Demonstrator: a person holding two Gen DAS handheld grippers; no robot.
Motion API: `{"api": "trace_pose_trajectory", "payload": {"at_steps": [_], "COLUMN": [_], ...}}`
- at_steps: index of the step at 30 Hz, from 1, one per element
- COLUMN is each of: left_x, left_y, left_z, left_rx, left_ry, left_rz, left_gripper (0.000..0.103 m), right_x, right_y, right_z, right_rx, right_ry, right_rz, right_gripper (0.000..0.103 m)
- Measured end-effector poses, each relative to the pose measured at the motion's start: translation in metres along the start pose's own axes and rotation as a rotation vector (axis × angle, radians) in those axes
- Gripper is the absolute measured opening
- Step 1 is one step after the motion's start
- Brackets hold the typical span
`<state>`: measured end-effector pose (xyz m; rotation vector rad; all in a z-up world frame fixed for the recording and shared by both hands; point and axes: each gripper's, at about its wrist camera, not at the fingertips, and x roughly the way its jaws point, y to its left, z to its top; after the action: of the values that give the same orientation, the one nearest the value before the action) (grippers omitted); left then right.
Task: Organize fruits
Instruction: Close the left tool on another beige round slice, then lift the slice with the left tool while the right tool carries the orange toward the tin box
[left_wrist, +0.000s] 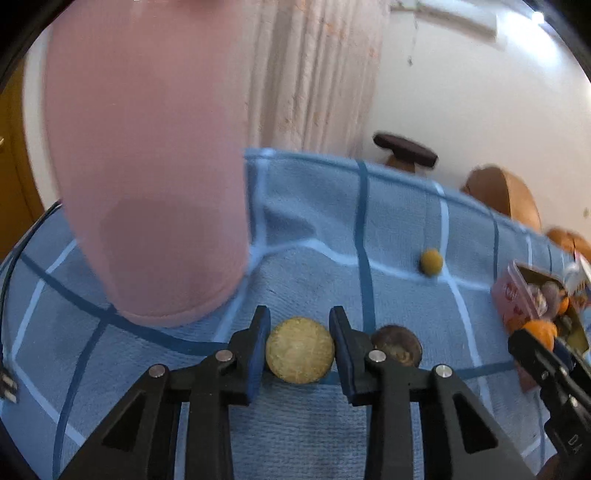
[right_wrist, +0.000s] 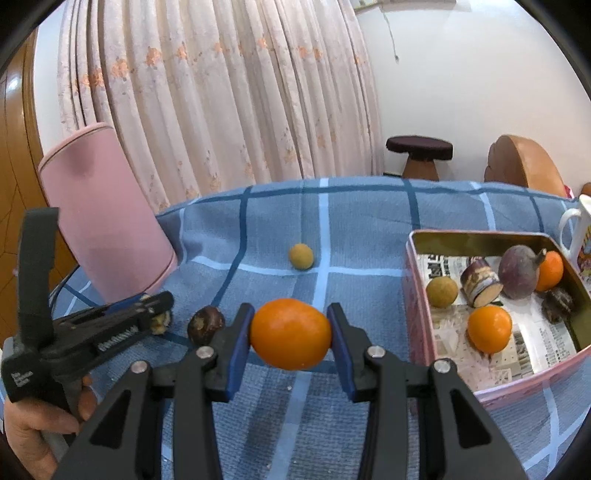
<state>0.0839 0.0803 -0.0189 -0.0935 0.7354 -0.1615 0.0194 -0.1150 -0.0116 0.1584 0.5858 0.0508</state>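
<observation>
My left gripper (left_wrist: 299, 350) is shut on a pale yellow round fruit (left_wrist: 300, 350) low over the blue checked cloth (left_wrist: 314, 229). A dark brown fruit (left_wrist: 397, 345) lies just right of it; it also shows in the right wrist view (right_wrist: 205, 323). A small yellow fruit (left_wrist: 430, 261) lies farther back on the cloth (right_wrist: 301, 256). My right gripper (right_wrist: 291, 334) is shut on an orange (right_wrist: 291, 334), held above the cloth left of the pink tin box (right_wrist: 417, 280). The box holds oranges (right_wrist: 489, 328), a yellow fruit (right_wrist: 442, 291) and purple-brown fruits (right_wrist: 517, 271).
A tall pink cylinder container (left_wrist: 147, 166) stands close at the left (right_wrist: 107, 214). A white mug (right_wrist: 580, 232) stands behind the box. A stool (right_wrist: 419, 151) and a wooden chair (right_wrist: 524, 166) stand beyond the table, in front of a curtain (right_wrist: 221, 92).
</observation>
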Motion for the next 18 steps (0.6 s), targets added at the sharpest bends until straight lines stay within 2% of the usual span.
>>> {"api": "trace_pose_trajectory", "payload": {"at_steps": [4, 9, 18], "left_x": [-0.021, -0.040, -0.048], "left_y": [0.010, -0.003, -0.020], "left_z": [-0.004, -0.006, -0.012], "left_rx": [-0.041, 0.015, 0.072], "left_ry": [-0.086, -0.190, -0.244], "left_rz": [0.017, 0.089, 0.125], "left_gripper": [0.035, 0.035, 0.035], "right_x": [-0.012, -0.022, -0.027], "right_y": [0.005, 0.014, 0.018], "right_z": [0.000, 0.000, -0.001], "right_rx": [-0.028, -0.084, -0.112], "right_ry": [-0.072, -0.139, -0.162], "right_rz": [-0.001, -0.044, -0.068], "right_gripper": [0.043, 0.043, 0.043]}}
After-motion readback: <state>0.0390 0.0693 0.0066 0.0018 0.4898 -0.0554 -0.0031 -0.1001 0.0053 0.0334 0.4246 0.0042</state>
